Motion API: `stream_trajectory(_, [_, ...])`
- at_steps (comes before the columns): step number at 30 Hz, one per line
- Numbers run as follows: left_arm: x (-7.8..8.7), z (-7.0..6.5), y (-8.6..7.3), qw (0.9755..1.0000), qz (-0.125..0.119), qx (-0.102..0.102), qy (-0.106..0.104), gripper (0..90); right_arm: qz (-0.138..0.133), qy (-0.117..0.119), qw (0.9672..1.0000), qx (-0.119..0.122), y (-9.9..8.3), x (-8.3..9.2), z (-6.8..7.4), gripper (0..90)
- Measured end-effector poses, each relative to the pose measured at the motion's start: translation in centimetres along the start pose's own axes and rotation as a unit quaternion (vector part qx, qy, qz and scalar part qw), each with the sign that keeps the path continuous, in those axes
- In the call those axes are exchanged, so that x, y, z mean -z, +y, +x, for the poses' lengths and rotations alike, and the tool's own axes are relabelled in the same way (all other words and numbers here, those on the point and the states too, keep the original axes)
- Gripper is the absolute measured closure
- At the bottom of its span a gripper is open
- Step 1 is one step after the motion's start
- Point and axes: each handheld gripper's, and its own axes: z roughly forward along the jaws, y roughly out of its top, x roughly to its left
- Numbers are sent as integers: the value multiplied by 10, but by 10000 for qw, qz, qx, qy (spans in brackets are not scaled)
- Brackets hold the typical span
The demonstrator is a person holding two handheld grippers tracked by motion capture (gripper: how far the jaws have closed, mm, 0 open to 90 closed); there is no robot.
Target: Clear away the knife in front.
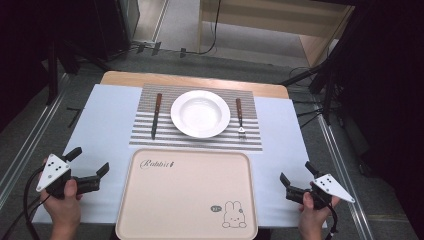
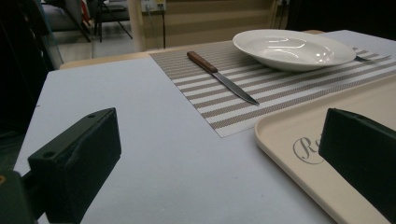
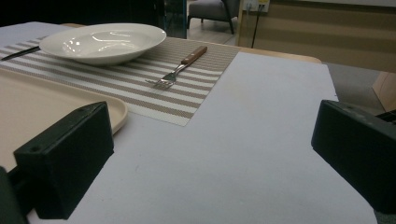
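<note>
On tabletop near edge: left gripper point(image 1: 89, 166) and right gripper point(image 1: 296, 179) flank tray point(image 1: 187, 200), jaws apart, empty; knife point(image 1: 156, 116), plate point(image 1: 200, 113), fork point(image 1: 240, 118) on striped mat point(image 1: 145, 131) beyond tray | likely poised to start; nothing touched

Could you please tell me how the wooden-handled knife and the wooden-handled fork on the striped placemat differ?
The wooden-handled steel knife lies left of the round white plate; the wooden-handled steel fork lies right of it. The knife ends in a plain pointed blade, the fork in tines. The knife looks longer than the fork. Both rest flat on the grey-and-white striped placemat, brown handles away from the beige tray, untouched by either gripper.
</note>
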Motion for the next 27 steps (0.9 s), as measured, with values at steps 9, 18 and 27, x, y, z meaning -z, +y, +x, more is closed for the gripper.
stream_trajectory(9, [-7,-13,12,10000,-51,-39,54,0,24,-13,10000,68,-1,-1,2,0])
stream_trajectory(18, [-13,-21,29,10000,-83,7,-9,0,50,-23,10000,47,-1,-2,3,0])
stream_trajectory(27, [-30,-32,45,9997,-90,-91,-191,0,45,20,9999,114,-1,-4,4,0])
